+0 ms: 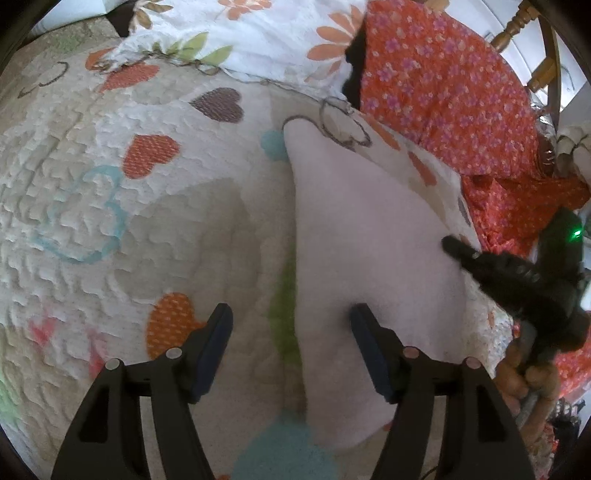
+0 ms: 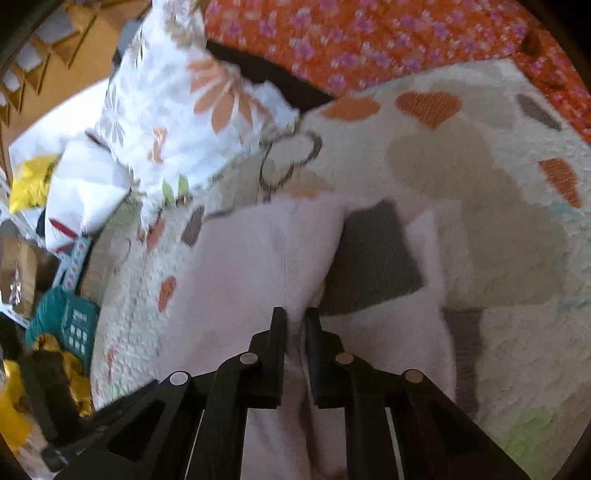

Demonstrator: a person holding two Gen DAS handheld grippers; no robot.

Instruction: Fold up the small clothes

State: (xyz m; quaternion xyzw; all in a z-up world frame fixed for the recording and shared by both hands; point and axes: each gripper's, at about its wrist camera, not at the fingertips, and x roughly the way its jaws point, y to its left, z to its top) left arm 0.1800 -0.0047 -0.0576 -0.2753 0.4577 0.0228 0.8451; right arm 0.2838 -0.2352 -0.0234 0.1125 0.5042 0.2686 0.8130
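Observation:
A pale pink small garment [image 1: 369, 258] lies on a quilted bedspread with heart patterns [image 1: 110, 221]. My left gripper [image 1: 291, 321] is open just above the quilt, its right finger over the garment's left part. My right gripper [image 1: 480, 266] shows in the left wrist view as a dark shape at the garment's right edge. In the right wrist view my right gripper [image 2: 295, 325] is shut on a fold of the pink garment [image 2: 251, 266], which drapes away from the fingers onto the quilt [image 2: 480, 184].
An orange floral cloth [image 1: 443, 81] and a white flowered pillow [image 1: 240, 33] lie at the far side of the bed. A wooden chair [image 1: 524, 40] stands behind. Off the bed's left edge are a teal basket [image 2: 70, 321] and yellow items [image 2: 29, 184].

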